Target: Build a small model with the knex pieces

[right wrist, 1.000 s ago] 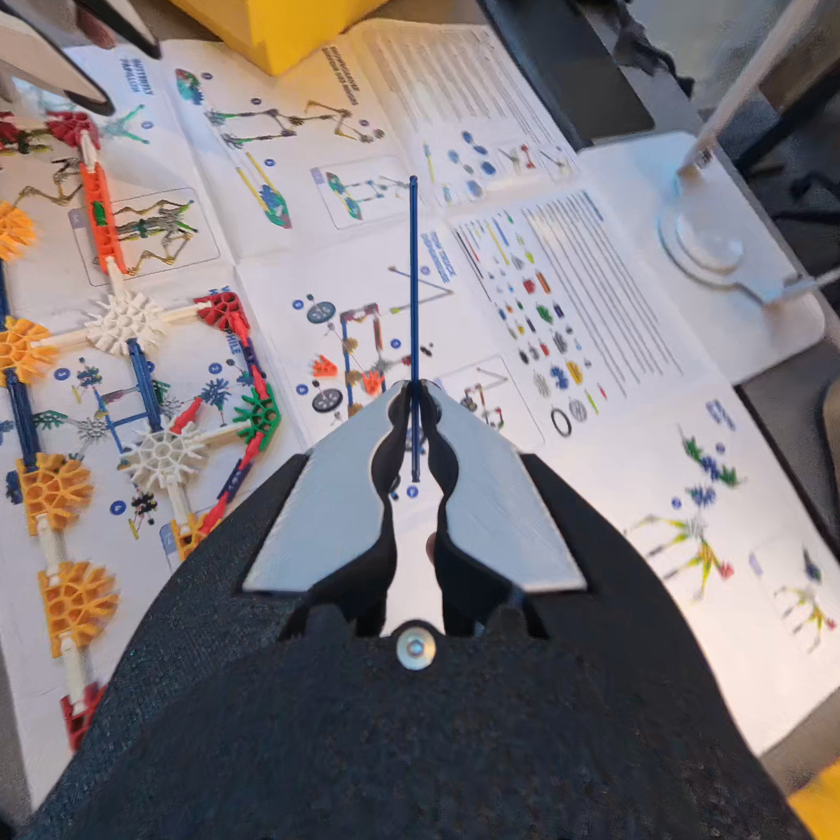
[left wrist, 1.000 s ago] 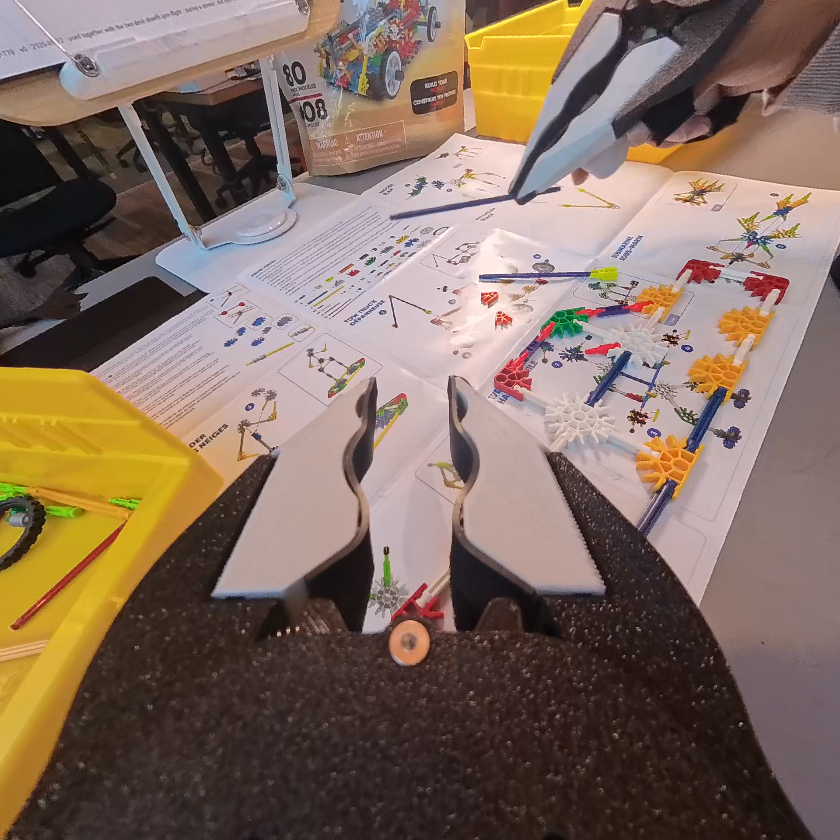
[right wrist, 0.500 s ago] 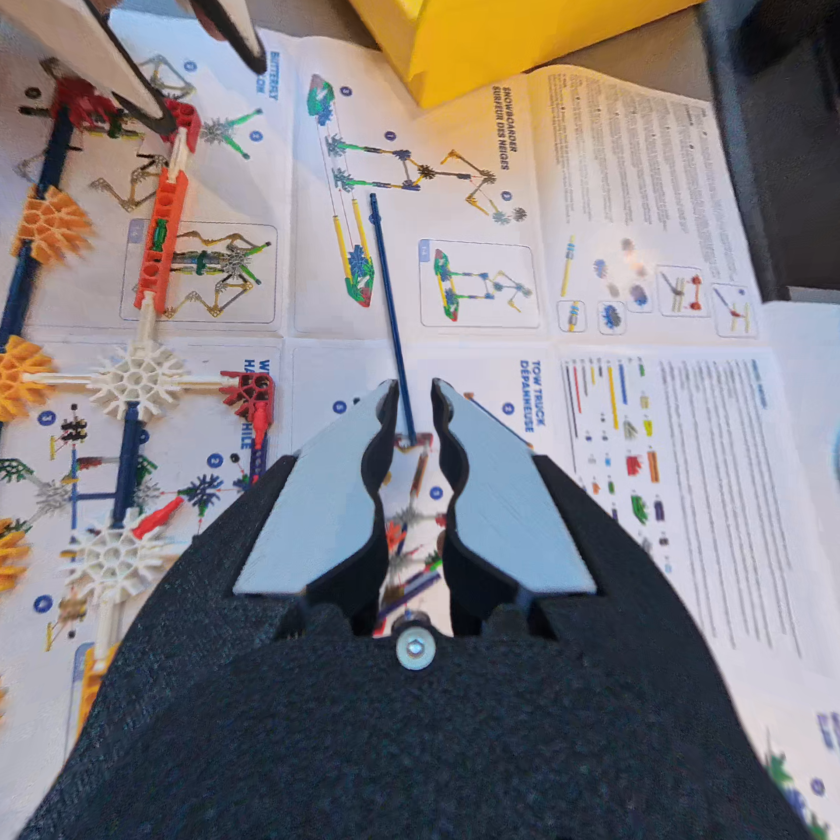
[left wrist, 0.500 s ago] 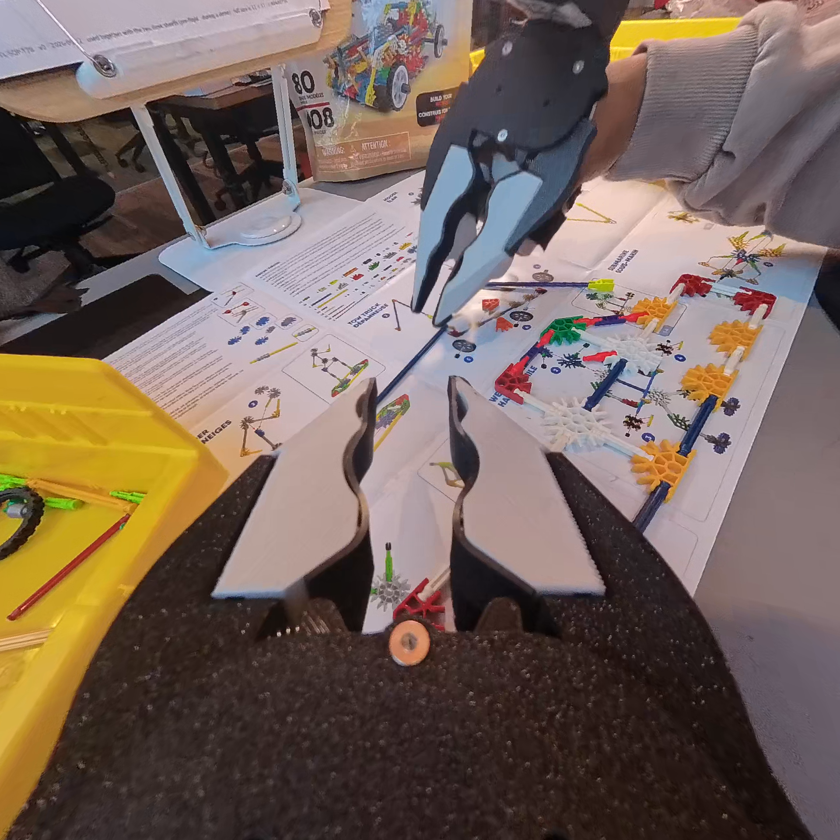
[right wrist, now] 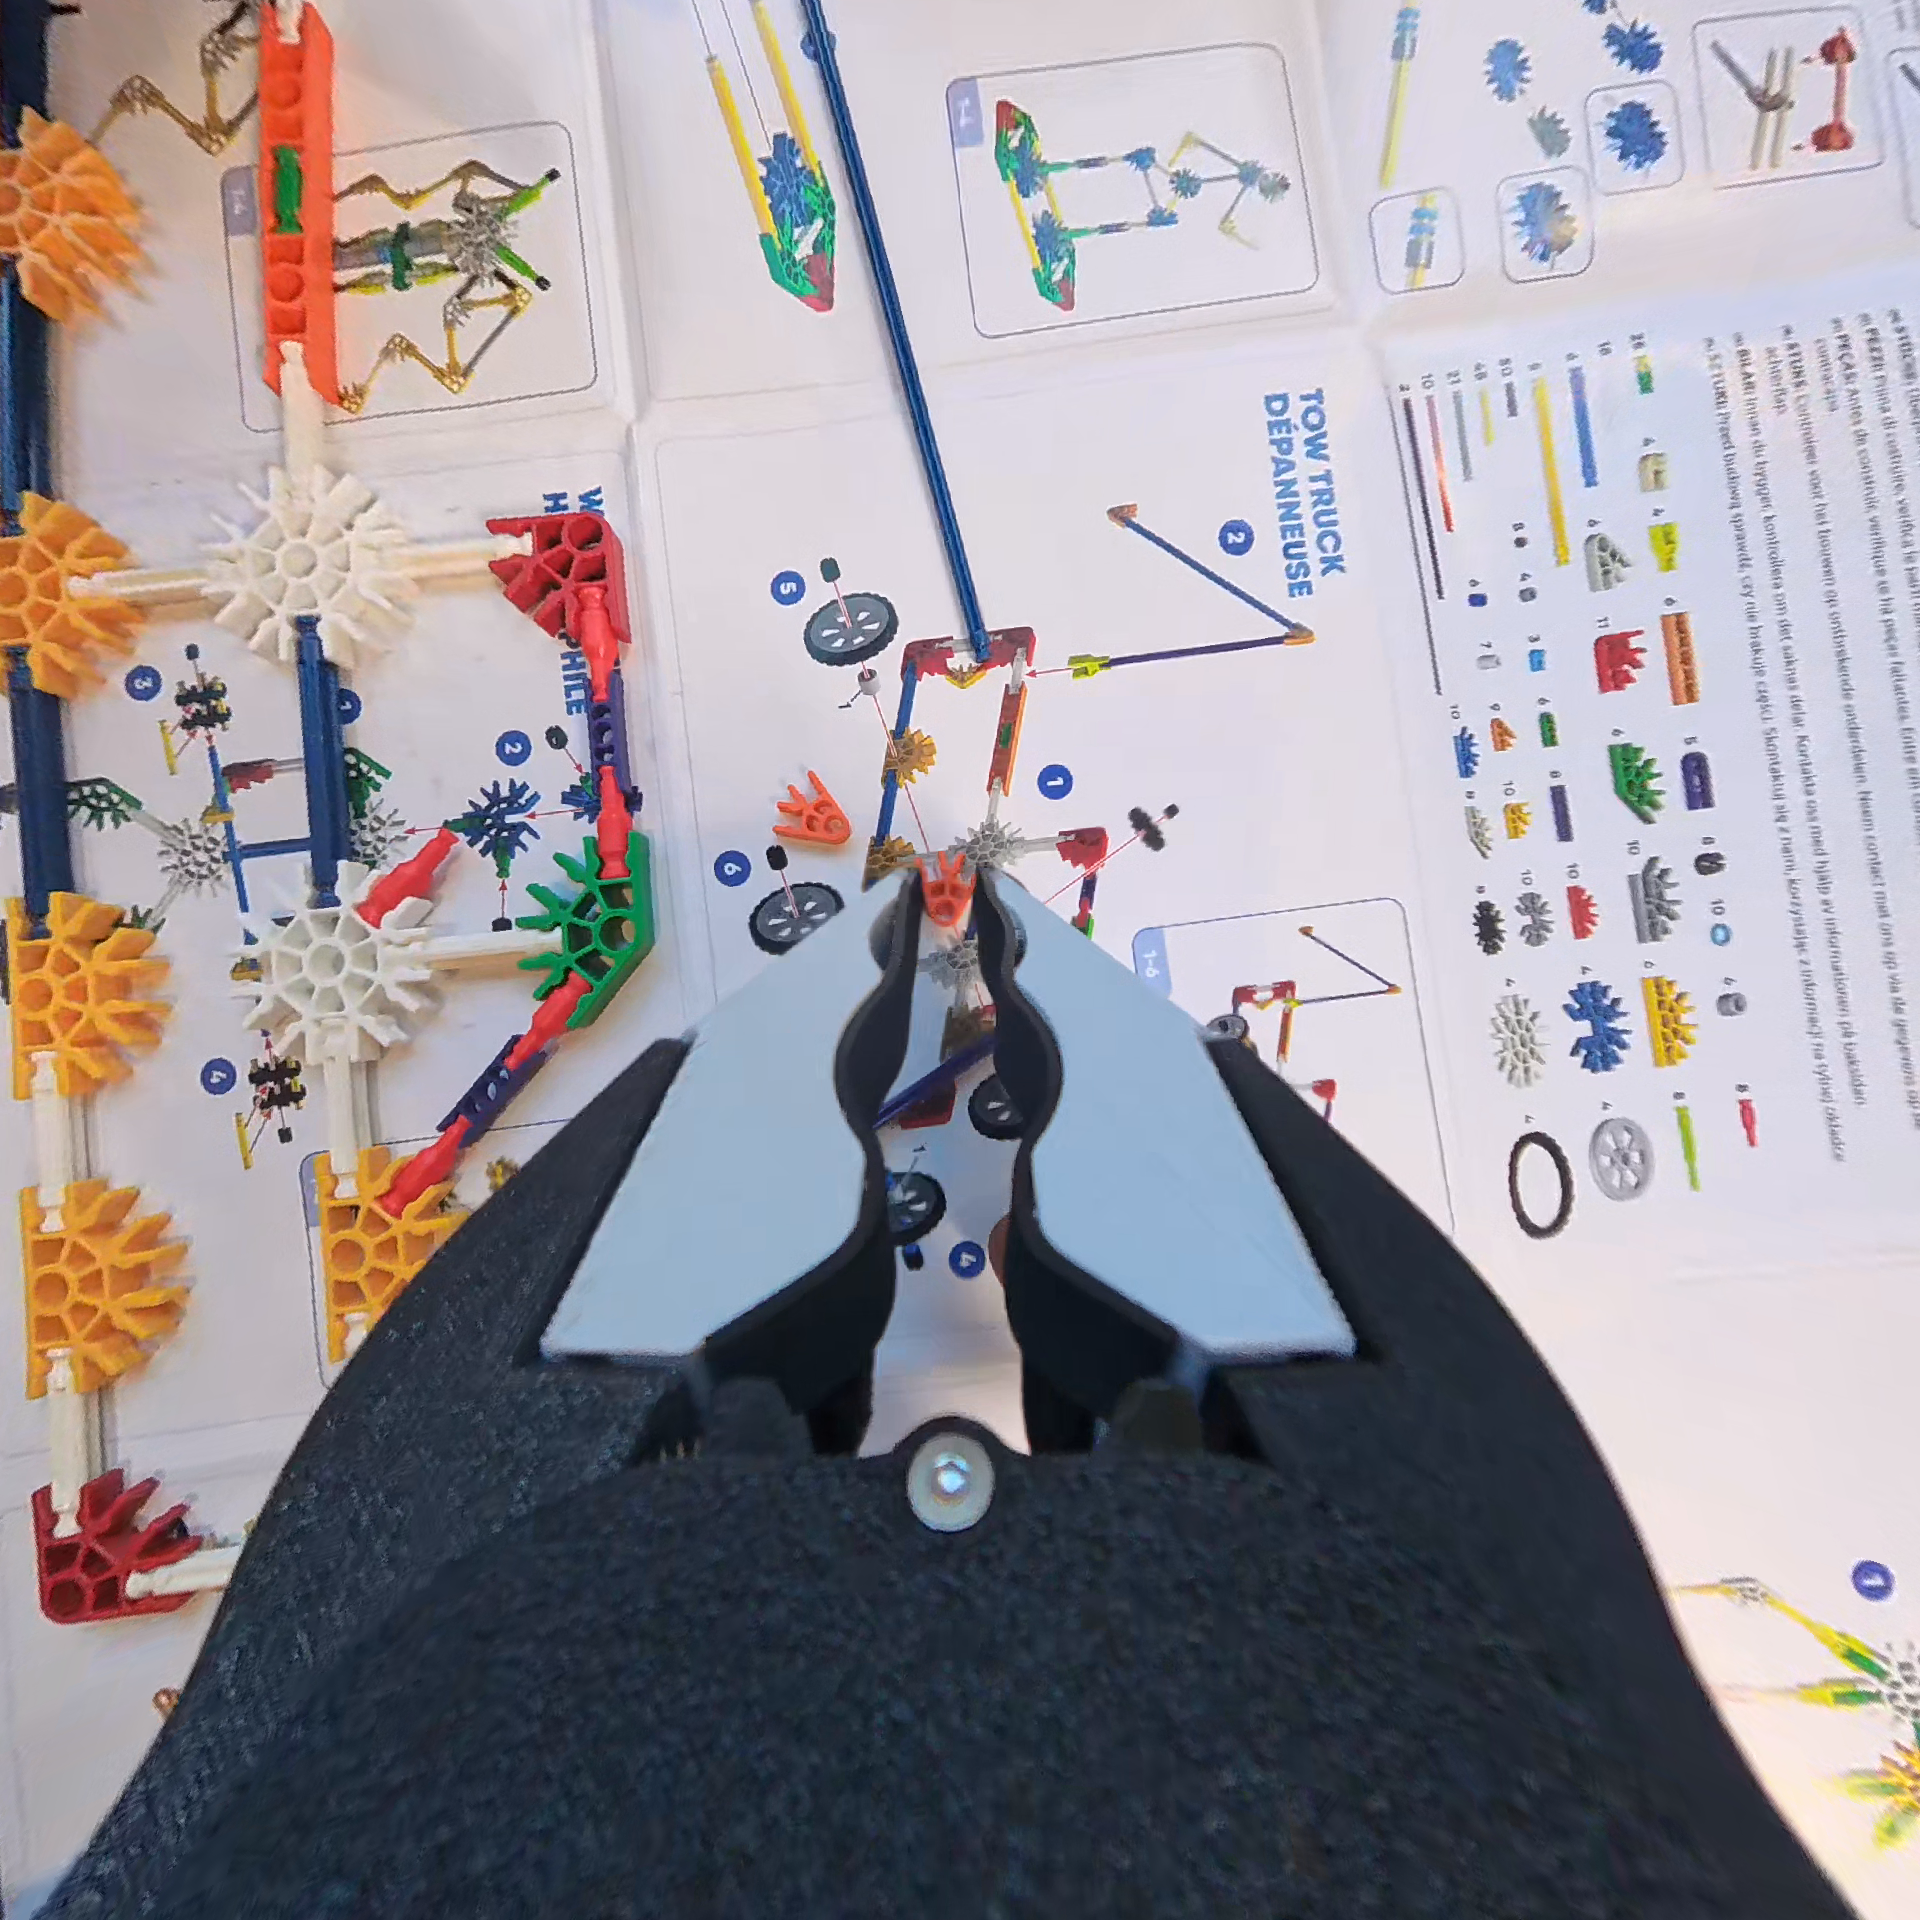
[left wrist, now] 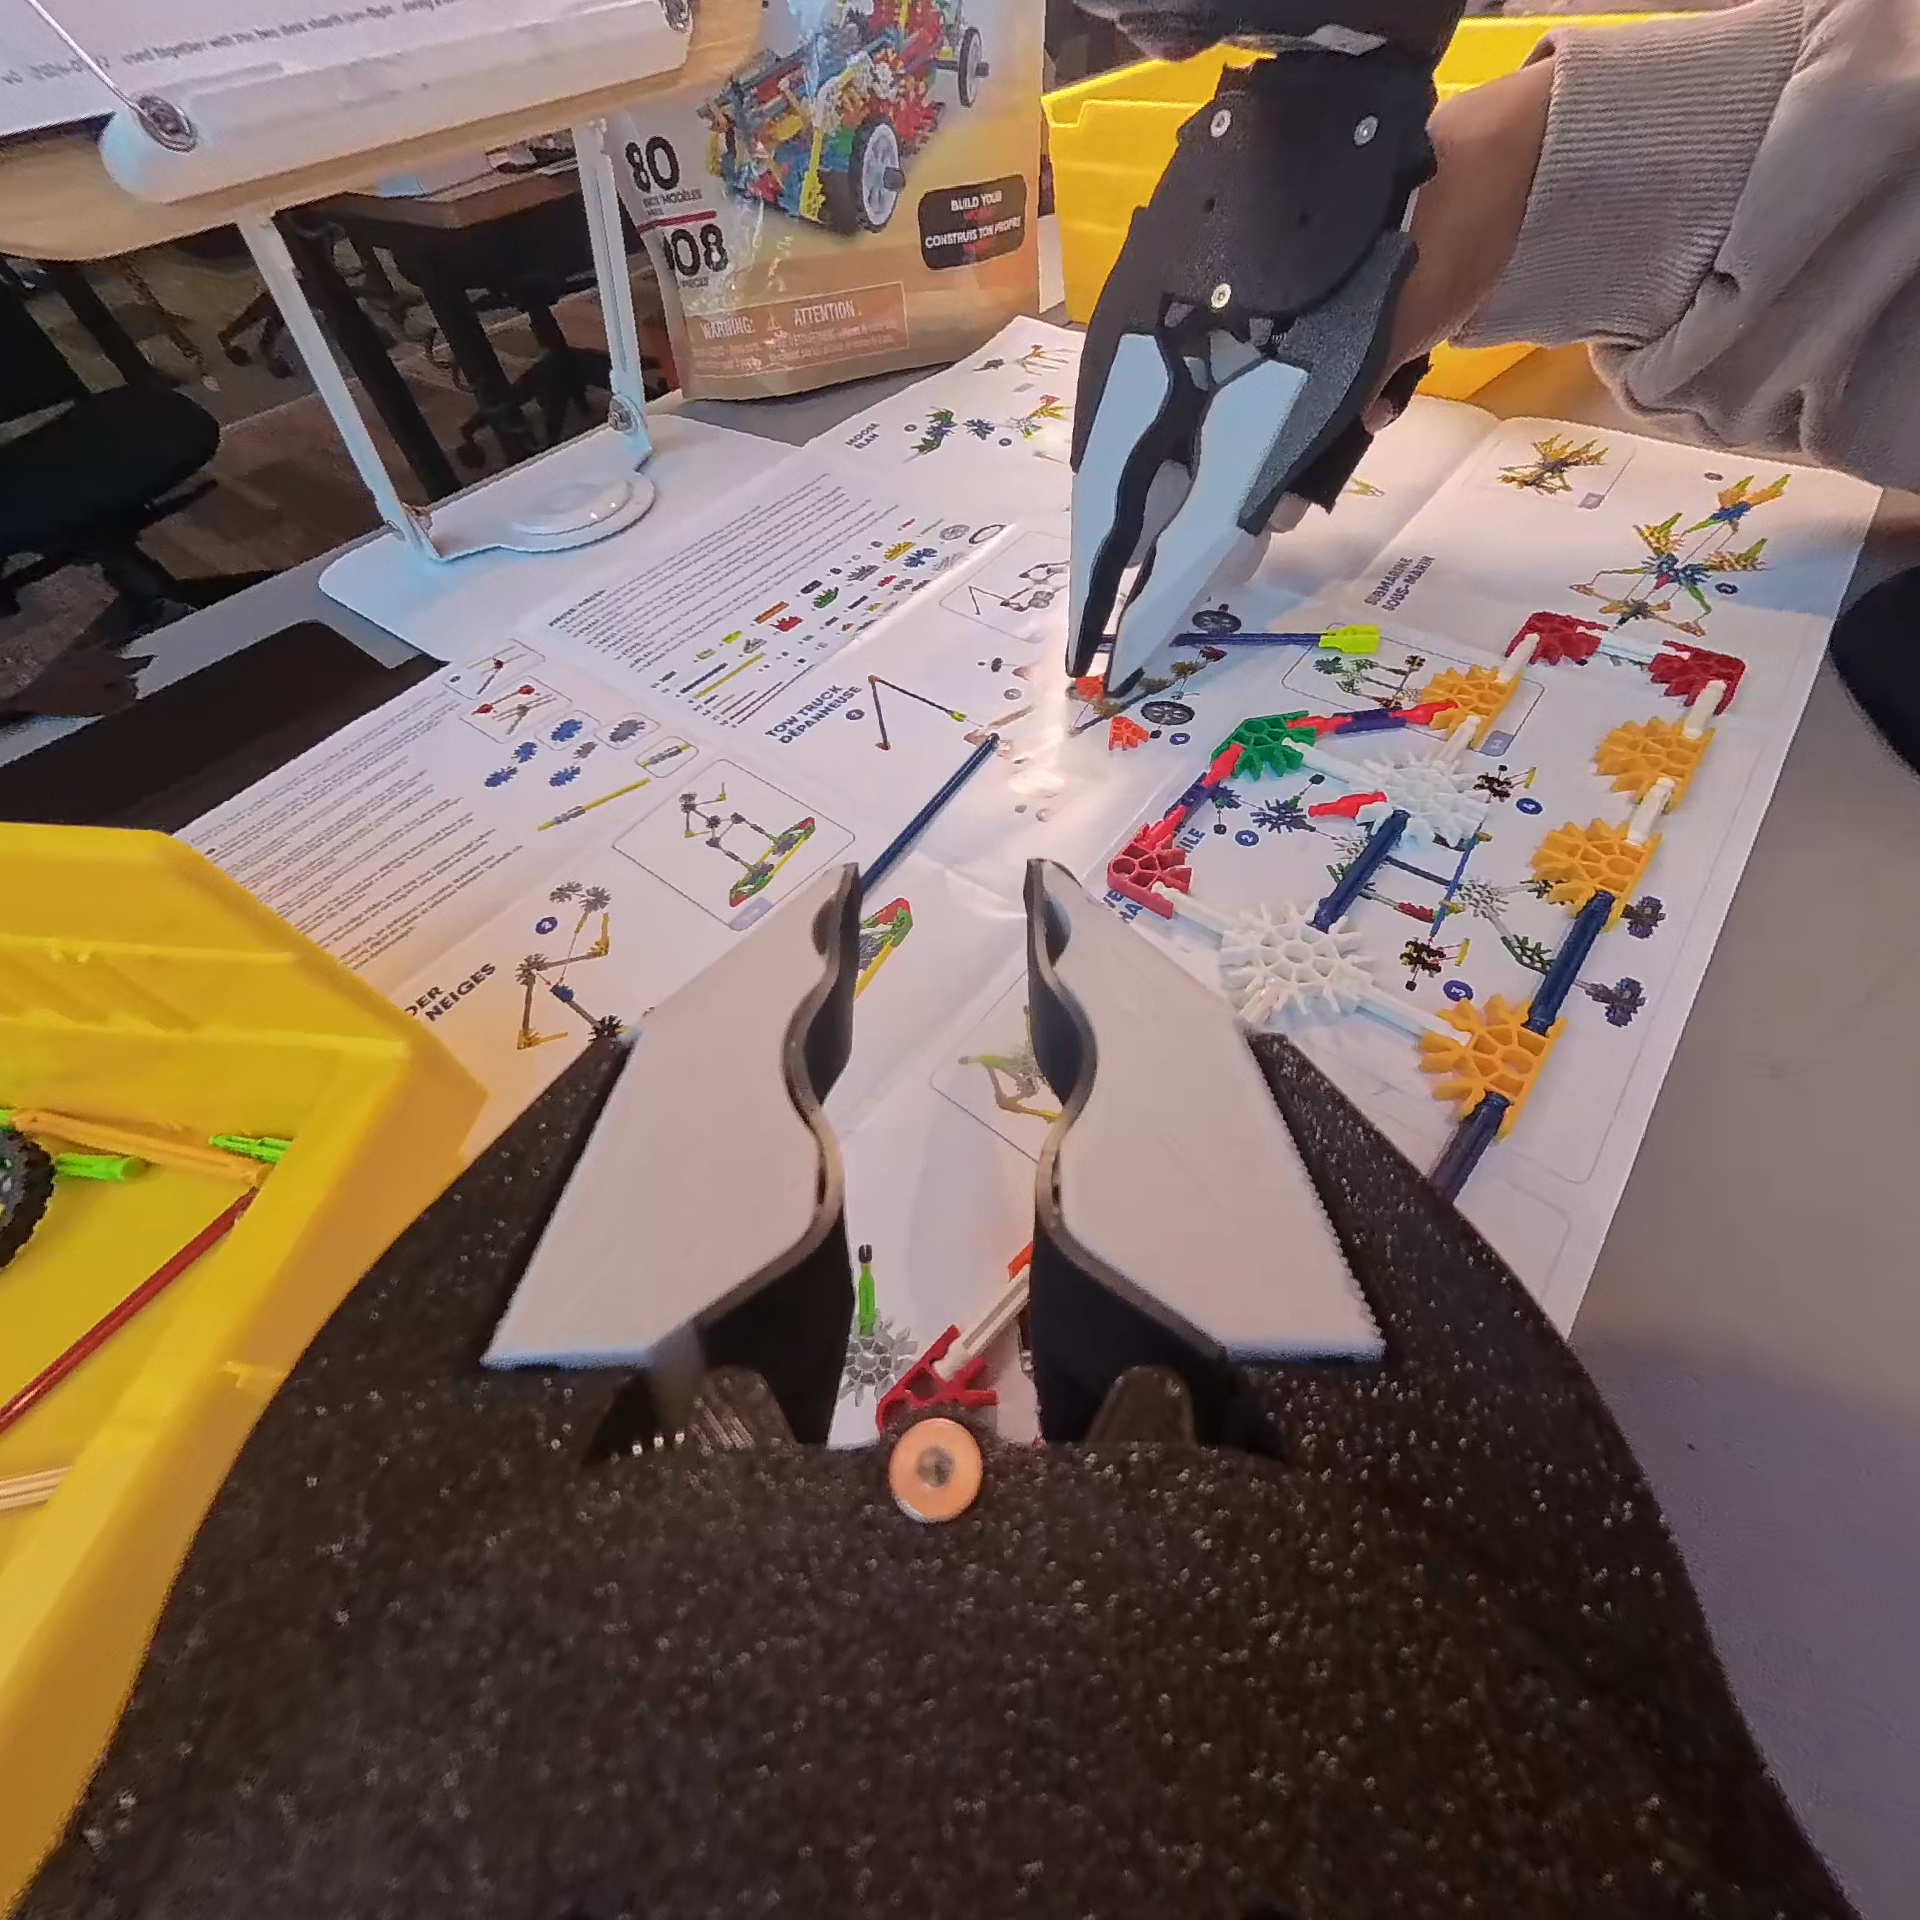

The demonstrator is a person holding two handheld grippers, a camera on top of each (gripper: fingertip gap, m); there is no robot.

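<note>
Looking down on the big fold-out instruction sheet (left wrist: 727, 582) spread over the table (left wrist: 1745, 1351), there's a fair bit built already. A flat frame (left wrist: 1423, 790) of white, yellow, red and green connectors joined by blue and white rods sits on the right half of the sheet.

The right gripper (right wrist: 945, 878) is tipped down onto the sheet with its jaws almost together. They're pinching a small orange connector (right wrist: 943, 902) right at the tips. Looks like a proper grip to me, but I can't tell if the piece is off the paper. A second orange connector (right wrist: 812, 821) lies loose just beside it, not attached to anything.

A long blue rod (right wrist: 904, 343) lies flat on the sheet by itself, one end near the right gripper's tips. It's touching neither gripper. Another blue rod with a lime green end (left wrist: 1278, 637) lies just past the right gripper, also loose.

The left gripper (left wrist: 940, 894) hovers over the near edge of the sheet, jaws wide apart and nothing between them. A yellow bin (left wrist: 208, 1039) holding spare rods and a tyre is just to its left. Farther back are the kit bag (left wrist: 831, 208), a white lamp base (left wrist: 499, 551) and another yellow bin (left wrist: 1101, 208).

So, my read: frame partly together, the orange bits and both loose rods not yet joined to it.
</note>
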